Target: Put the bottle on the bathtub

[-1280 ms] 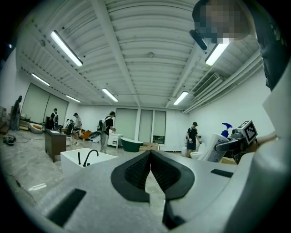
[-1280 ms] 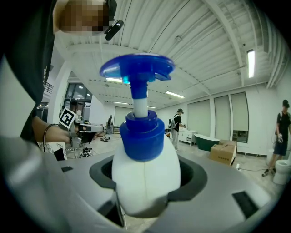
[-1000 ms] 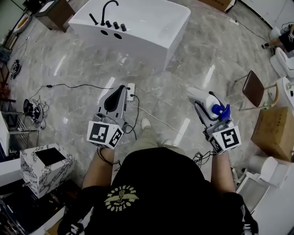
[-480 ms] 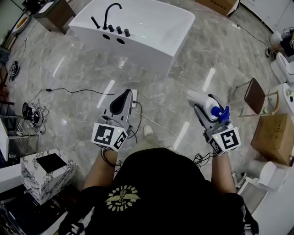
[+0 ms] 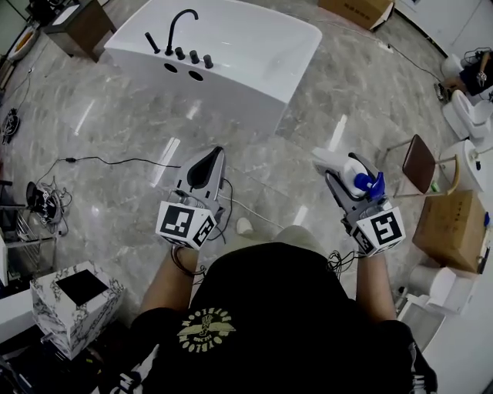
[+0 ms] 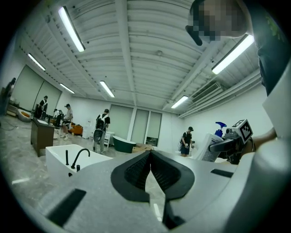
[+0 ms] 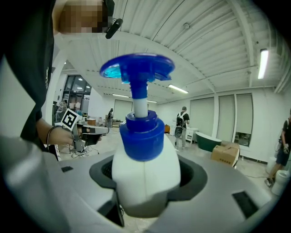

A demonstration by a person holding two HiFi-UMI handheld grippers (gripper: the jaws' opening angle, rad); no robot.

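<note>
Closest to me, my right gripper (image 5: 345, 175) is clamped on the white bottle (image 7: 144, 179) with its blue pump top, above the grey veined floor (image 5: 115, 127). Beside it, my left gripper (image 5: 213, 157) has its jaws pressed together, holding nothing. Farther ahead, well apart from both, stands the white bathtub (image 5: 254, 61) with a black faucet (image 5: 179, 23).

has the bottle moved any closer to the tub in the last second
Yes, a little forward, toward the tub: the floor gap between the bottle and the near corner of the tub has shrunk.
</note>
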